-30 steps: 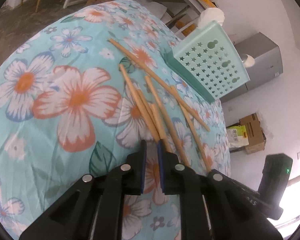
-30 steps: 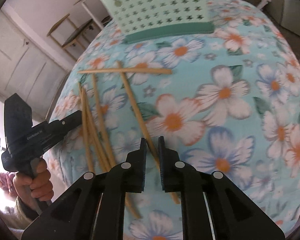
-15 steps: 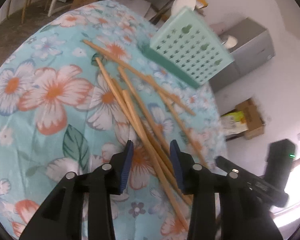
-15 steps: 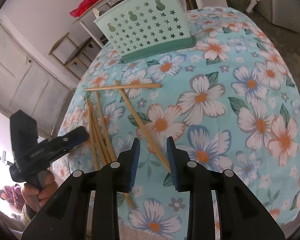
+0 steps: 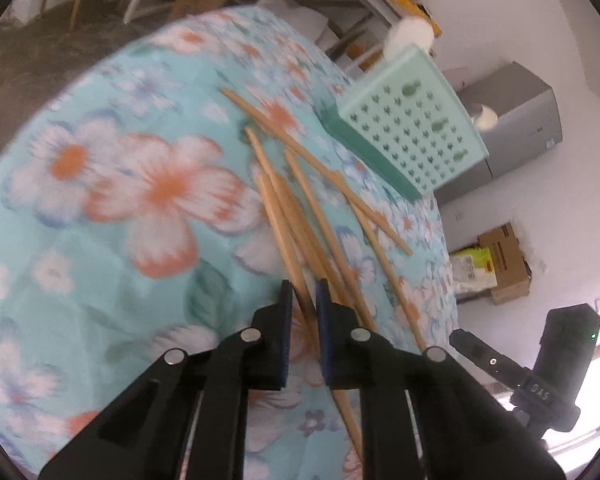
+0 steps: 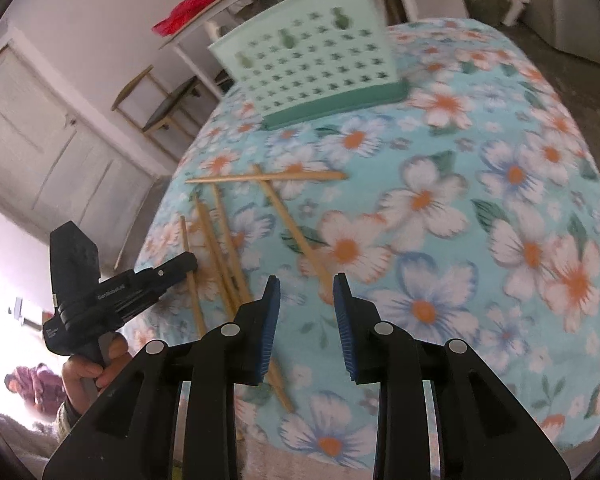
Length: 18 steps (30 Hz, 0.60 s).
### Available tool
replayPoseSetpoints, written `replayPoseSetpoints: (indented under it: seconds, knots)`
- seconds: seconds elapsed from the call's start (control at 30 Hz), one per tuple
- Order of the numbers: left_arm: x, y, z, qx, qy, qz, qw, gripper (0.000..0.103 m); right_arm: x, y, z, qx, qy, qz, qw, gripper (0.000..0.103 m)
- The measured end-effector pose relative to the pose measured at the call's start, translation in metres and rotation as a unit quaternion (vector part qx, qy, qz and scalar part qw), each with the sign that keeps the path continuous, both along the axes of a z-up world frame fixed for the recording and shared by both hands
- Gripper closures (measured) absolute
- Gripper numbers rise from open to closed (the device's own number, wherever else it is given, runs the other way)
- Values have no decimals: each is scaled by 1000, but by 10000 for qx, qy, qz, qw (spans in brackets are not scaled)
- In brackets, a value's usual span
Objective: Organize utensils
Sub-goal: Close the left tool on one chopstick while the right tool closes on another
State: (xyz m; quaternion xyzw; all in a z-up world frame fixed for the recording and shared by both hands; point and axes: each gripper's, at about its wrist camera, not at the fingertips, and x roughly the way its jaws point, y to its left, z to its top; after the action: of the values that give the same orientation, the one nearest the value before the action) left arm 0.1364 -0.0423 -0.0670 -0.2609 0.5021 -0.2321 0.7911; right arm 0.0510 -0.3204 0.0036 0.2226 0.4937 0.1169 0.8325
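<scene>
Several wooden chopsticks (image 5: 300, 216) lie scattered on a floral blue tablecloth (image 5: 100, 184). A mint-green perforated basket (image 5: 412, 136) stands at the far side of the table; it also shows in the right wrist view (image 6: 312, 64). My left gripper (image 5: 302, 292) is shut on one chopstick (image 5: 280, 232) that runs between its pads. My right gripper (image 6: 307, 284) is open and empty above a long chopstick (image 6: 296, 232). The left gripper also shows in the right wrist view (image 6: 168, 272), low by the chopstick pile (image 6: 216, 248).
The table edge curves close on the left of the right wrist view (image 6: 164, 200). A grey cabinet (image 5: 516, 120) and cardboard boxes (image 5: 504, 264) stand beyond the table. A white door (image 6: 40, 136) and a wooden shelf (image 6: 156, 104) are behind.
My left gripper has closed from open onto one chopstick. My right gripper has opened wider and pulled back from the table.
</scene>
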Motion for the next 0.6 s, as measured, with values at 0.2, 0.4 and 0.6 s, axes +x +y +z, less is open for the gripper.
replayPoseSetpoints:
  seconds: [0.2, 0.4, 0.6]
  knots:
    - [11, 33, 8, 239, -194, 539, 9981, 95, 54, 57, 19, -578, -416, 1073, 9917, 70]
    - [21, 55, 0, 107, 12, 655, 9978, 95, 135, 126, 17, -1063, -700, 2199, 9672, 68]
    - [21, 61, -4, -2, 42, 541, 9985, 94, 196, 164, -15, -1380, -325, 2735, 9514, 69]
